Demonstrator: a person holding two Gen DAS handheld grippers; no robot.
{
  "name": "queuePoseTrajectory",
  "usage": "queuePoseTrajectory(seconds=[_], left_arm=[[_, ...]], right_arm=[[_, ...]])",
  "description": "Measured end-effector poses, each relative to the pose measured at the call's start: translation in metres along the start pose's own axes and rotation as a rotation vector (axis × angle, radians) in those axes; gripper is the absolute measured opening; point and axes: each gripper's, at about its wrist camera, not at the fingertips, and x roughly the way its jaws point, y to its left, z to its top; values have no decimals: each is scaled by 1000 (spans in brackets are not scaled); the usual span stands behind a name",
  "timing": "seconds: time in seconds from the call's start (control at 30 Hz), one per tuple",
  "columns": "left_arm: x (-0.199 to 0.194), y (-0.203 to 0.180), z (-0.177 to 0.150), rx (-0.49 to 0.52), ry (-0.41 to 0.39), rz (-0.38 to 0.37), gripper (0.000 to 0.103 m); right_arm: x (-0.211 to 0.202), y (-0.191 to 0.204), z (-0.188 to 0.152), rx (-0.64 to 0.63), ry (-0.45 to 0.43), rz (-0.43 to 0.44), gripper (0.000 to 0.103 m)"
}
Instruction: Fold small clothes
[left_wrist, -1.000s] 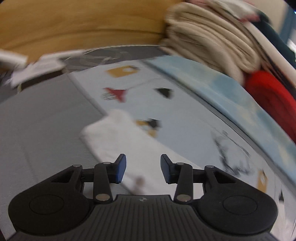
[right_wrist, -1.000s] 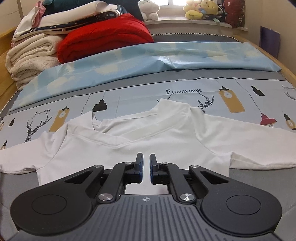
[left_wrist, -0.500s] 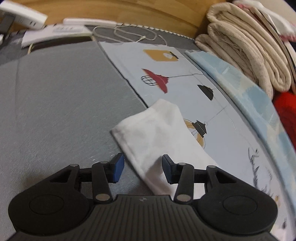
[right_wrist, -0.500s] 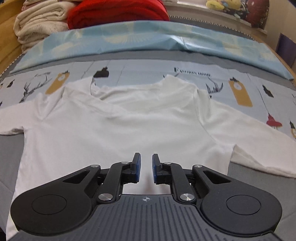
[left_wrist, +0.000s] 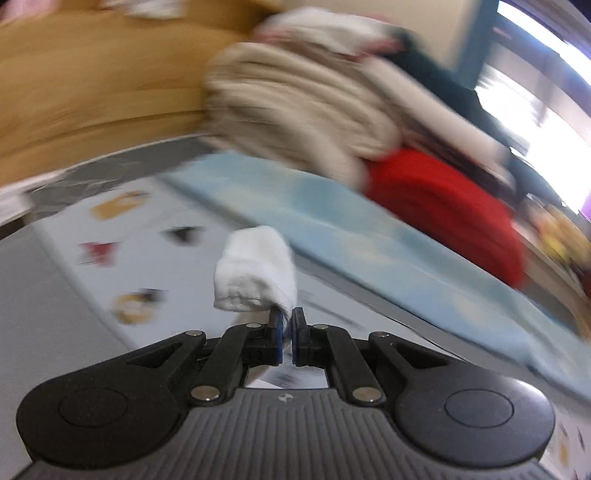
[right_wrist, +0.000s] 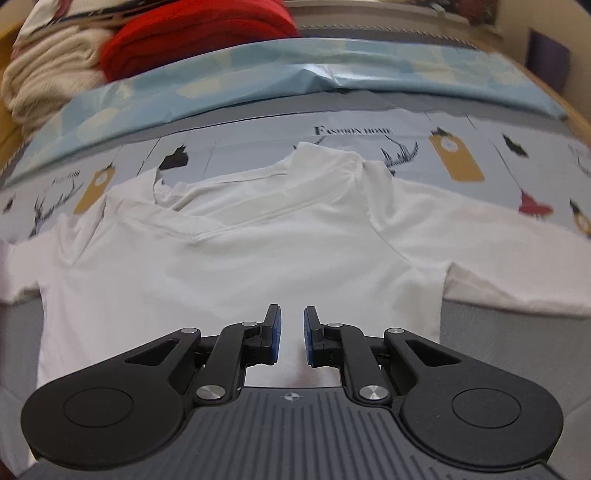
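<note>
A small white long-sleeved shirt (right_wrist: 258, 258) lies spread flat on a printed sheet (right_wrist: 458, 162), collar away from me. My right gripper (right_wrist: 291, 319) hovers low over the shirt's lower middle, its jaws a narrow gap apart with nothing pinched between them. In the blurred left wrist view, my left gripper (left_wrist: 287, 319) is shut on the end of the shirt's left sleeve (left_wrist: 256, 273), which stands lifted and bunched above the sheet. The shirt's right sleeve (right_wrist: 517, 266) lies stretched out to the right.
Folded cream blankets (right_wrist: 48, 74) and a red blanket (right_wrist: 192, 33) are stacked at the far left. A light blue sheet (right_wrist: 332, 74) runs across the back. Grey mattress (right_wrist: 517, 332) shows beside the shirt. A wooden board (left_wrist: 92, 92) stands behind.
My left gripper closed on the sleeve end and lifted it up off the sheet, swinging toward the blankets. My right gripper sank closer to the shirt and opened a little.
</note>
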Motion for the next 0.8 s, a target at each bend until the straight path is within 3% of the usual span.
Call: queuePoseTrajectory(seconds=[0.13,0.27,0.4,0.47,0.53,0.57,0.6,0.67,0.8], left_arm=[[-30,-84,-50,10,28,-191,4],[-11,-169,-111,10,217,-344,4],[-5,-247,-147,121,241,-426,4],[-6,-277,-165,143,292,-523,5],[1,-298,-183,173,415,-638,14],[5,-304,-189,185,472,-680,24],[6,-306,-192,196,492,-705,25],[8,-300,-187,216,457,-672,25],[28,-254,-158,137,372,-500,25]], right_arm=[[0,-8,-4,62,-15,8,13],[-6,-20,-9,106,-22,17,13],[-6,-36,-11,135,-7,7,13],[-4,-44,-8,149,-4,-9,13],[-2,-50,-3,170,-12,-14,13],[-1,-53,-2,186,-17,-15,14],[1,-57,0,205,-18,-13,17],[6,-63,2,257,-24,7,38],[22,-61,3,314,-20,54,41]])
